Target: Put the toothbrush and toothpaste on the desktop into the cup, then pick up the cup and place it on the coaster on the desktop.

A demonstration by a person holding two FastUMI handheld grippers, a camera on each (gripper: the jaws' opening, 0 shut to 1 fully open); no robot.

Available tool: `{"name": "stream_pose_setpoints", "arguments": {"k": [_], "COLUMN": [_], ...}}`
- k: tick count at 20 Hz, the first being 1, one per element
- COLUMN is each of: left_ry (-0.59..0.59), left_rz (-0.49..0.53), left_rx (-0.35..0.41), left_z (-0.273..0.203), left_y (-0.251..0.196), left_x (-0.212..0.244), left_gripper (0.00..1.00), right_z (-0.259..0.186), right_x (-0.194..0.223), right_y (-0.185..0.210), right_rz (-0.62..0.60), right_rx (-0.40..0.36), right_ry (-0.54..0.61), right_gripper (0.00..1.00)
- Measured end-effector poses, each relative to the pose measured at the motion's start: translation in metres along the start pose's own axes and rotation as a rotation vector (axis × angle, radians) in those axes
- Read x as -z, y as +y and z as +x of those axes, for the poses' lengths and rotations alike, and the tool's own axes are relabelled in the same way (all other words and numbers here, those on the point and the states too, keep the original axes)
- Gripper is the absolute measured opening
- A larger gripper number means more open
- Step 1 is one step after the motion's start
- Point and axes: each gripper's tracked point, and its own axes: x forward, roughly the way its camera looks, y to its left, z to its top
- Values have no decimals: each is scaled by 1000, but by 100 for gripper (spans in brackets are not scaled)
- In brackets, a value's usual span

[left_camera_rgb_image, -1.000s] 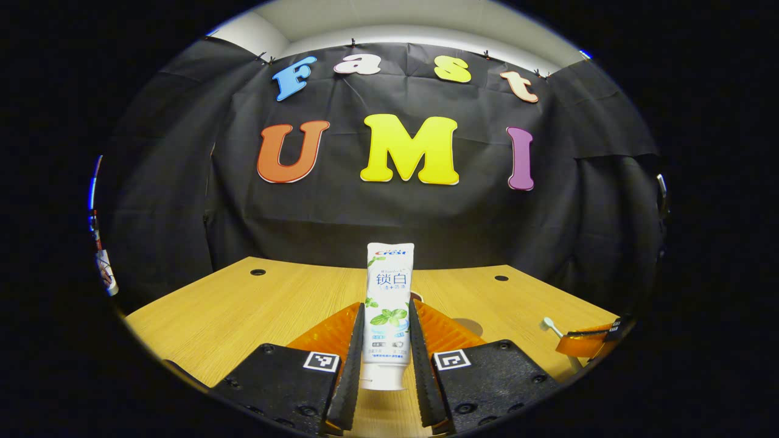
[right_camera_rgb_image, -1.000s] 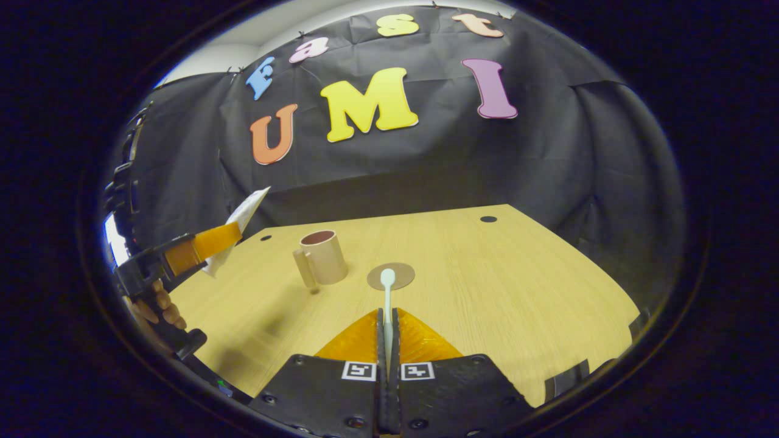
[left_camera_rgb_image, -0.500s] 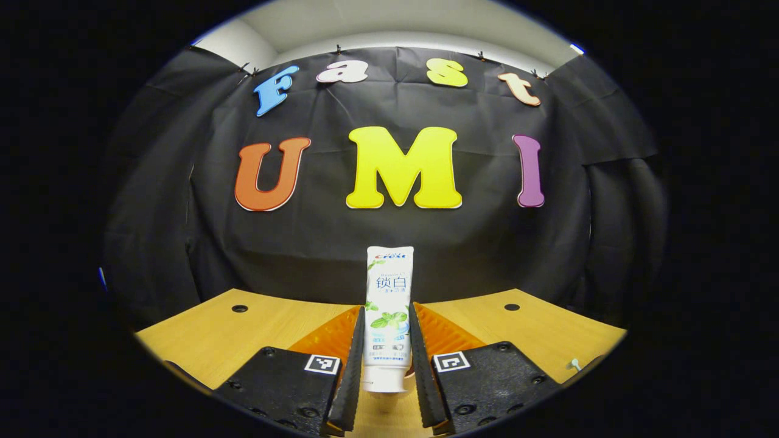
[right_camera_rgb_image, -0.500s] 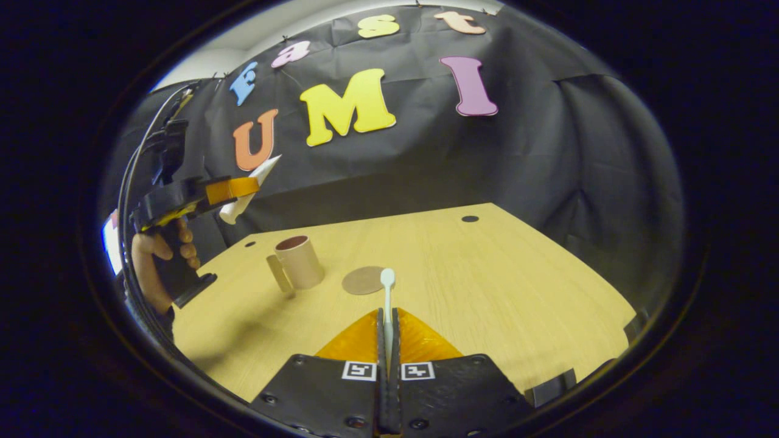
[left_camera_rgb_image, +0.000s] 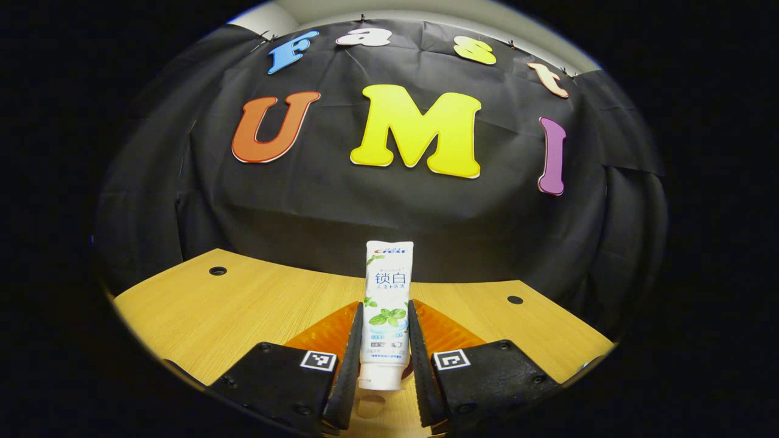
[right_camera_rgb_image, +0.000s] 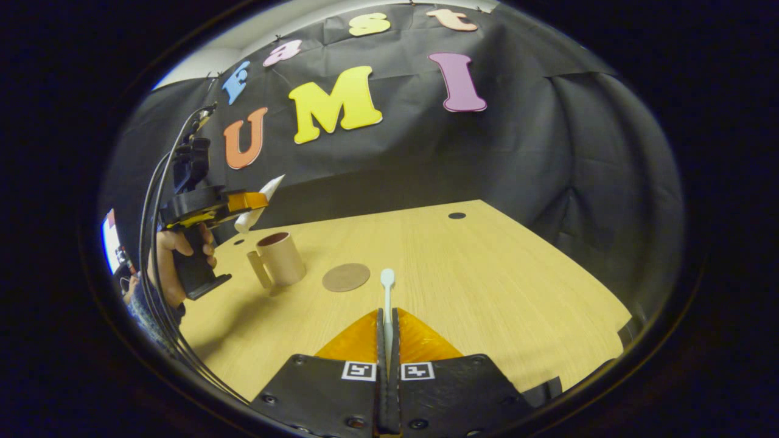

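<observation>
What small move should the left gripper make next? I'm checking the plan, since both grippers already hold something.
Probably lower the toothpaste cap-first into the cup. The left gripper holds the tube tilted just above the cup's open mouth, and the cup stands upright beside the coaster. The right gripper can wait with the toothbrush.

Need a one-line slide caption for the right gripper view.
Right gripper clamps the toothbrush while the left gripper holds toothpaste above the cup.
</observation>
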Motion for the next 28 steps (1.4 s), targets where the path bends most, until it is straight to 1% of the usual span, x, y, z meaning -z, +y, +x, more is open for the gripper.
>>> {"name": "stream_pose_setpoints", "arguments": {"k": [3,6,10,12,14,16,17,18,19,20,21,25,28], "left_ry": [-1,4,-2,-22,-47,-66,-72,-76,-78,-80,-78,-75,-93], "left_rz": [-1,9,20,39,57,66,65,58,48,41,37,31,47], "left_rx": [6,-10,1,-11,-8,-24,-32,-32,-26,-22,-23,-12,-12], "left_z": [-2,-1,2,2,1,0,-3,-4,-4,-8,-10,-21,-38], "left_y": [-1,3,2,4,1,4,5,5,4,4,5,8,17], "left_x": [2,3,3,-2,-12,-15,-17,-15,-18,-15,-16,-11,-10], "left_gripper": [45,45,46,49,47,46,59,53,73,89,99,100,100], "right_z": [2,1,0,-1,0,0,0,0,-1,-1,-2,-2,0], "right_x": [2,3,3,4,4,5,4,4,4,3,2,-6,-18], "right_y": [0,6,10,11,11,11,12,13,13,14,16,24,37], "right_rz": [-1,-6,-26,-24,-27,-29,-30,-31,-32,-33,-33,-42,-44], "right_rx": [-6,-16,-22,-23,-21,-20,-20,-21,-19,-19,-20,-22,-38], "right_ry": [1,2,-5,-5,-4,-5,-6,-6,-8,-8,-9,-28,-44], "right_gripper": [0,0,0,0,0,0,0,0,0,0,0,0,0]}}
